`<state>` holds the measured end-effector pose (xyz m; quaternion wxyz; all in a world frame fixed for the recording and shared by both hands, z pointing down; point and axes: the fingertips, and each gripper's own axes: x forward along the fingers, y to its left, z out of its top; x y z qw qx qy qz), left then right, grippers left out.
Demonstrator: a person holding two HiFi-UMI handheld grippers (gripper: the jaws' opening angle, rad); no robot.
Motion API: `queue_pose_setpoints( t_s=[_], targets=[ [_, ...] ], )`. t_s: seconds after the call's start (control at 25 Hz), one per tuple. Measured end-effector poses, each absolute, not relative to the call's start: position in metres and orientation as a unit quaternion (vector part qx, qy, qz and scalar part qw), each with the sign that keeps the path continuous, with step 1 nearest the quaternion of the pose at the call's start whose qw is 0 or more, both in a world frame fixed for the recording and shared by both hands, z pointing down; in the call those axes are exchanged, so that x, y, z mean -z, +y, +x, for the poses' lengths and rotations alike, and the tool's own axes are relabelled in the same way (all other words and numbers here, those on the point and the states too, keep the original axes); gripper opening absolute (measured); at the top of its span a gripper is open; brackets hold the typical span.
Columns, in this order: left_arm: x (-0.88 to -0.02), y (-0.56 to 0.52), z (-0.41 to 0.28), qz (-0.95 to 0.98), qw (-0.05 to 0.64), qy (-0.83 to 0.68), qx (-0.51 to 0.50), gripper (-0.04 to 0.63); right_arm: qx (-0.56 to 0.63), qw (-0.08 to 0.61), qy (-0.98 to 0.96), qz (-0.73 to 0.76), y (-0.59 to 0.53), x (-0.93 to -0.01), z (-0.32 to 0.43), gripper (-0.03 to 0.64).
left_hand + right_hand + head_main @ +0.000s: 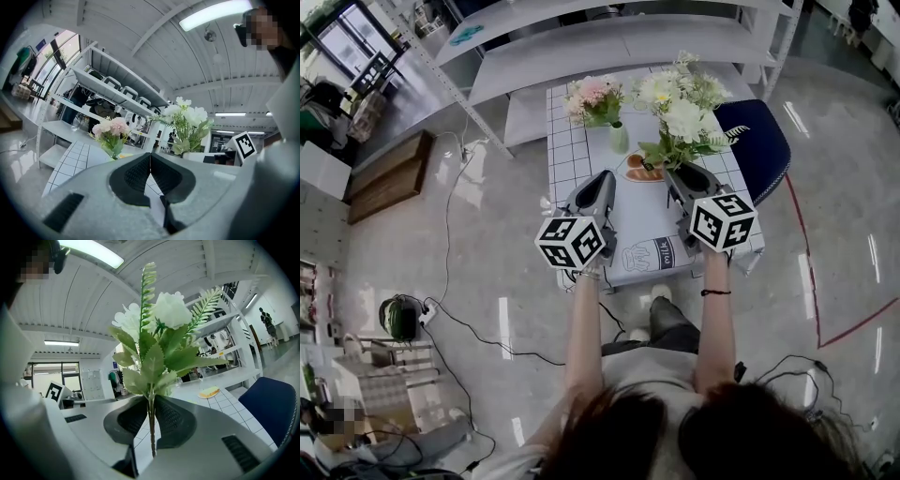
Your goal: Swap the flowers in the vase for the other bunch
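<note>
A bunch of pink flowers (593, 98) stands in a small pale green vase (619, 139) at the far side of the checked table (572, 169). My right gripper (677, 172) is shut on the stem of a white bunch (680, 112) with green leaves and holds it upright to the right of the vase. In the right gripper view the stem (151, 423) runs down between the jaws of the right gripper (151, 411). My left gripper (604, 176) is shut and holds nothing. It points level at the pink flowers (111, 131), short of them.
A small plate of food (643, 171) lies on the table between the two grippers. A dark blue chair (761, 141) stands at the table's right side. White shelves (609, 42) run behind the table. Cables (478, 328) trail over the shiny floor to the left.
</note>
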<state>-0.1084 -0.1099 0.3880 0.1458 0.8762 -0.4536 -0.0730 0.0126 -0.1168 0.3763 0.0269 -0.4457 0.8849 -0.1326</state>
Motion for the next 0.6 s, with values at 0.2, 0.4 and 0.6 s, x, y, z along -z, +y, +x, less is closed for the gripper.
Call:
queue_pose_setpoints(
  t_s=[0.2, 0.4, 0.6],
  targets=[
    [-0.389, -0.135, -0.107, 0.870, 0.151, -0.463, 0.074, 0.012, 0.138, 0.020, 0.889, -0.436, -0.145, -0.378, 0.013, 0.051],
    [-0.395, -0.156, -0.103, 0.863, 0.163, -0.473, 0.075, 0.012, 0.146, 0.012, 0.894, -0.425, -0.167, -0.385, 0.016, 0.051],
    [-0.401, -0.175, -0.098, 0.854, 0.175, -0.484, 0.074, 0.012, 0.153, 0.007, 0.897, -0.416, -0.189, -0.388, 0.024, 0.051]
  ],
)
